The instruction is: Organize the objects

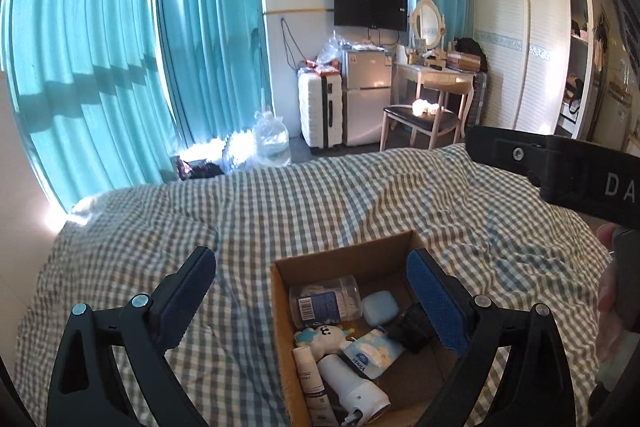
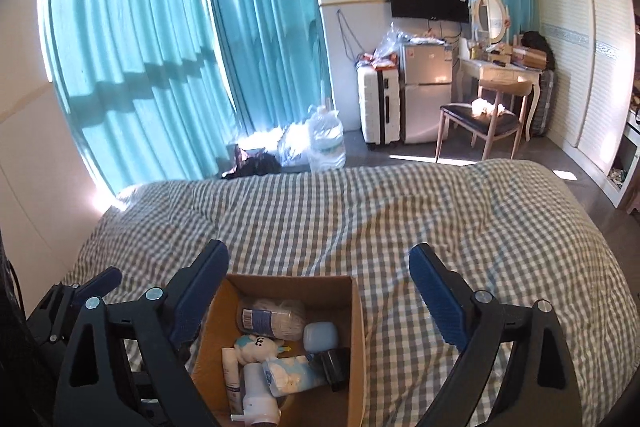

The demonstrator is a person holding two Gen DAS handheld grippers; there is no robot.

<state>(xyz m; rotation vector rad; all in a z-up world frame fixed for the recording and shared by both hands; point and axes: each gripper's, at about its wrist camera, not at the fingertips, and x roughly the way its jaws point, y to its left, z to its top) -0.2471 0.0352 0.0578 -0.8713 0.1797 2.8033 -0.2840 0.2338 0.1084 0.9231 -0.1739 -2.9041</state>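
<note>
An open cardboard box sits on the checked bed cover. Inside lie a clear jar of cotton swabs, a pale blue case, a white plush toy, a tissue pack, a white tube, a white bottle and a black object. My left gripper is open and empty above the box. My right gripper is open and empty over the box's far edge; its body shows in the left wrist view.
The checked bed fills the foreground. Beyond it are teal curtains, a water jug, a white suitcase, a small fridge, a chair, a dressing table and a wardrobe.
</note>
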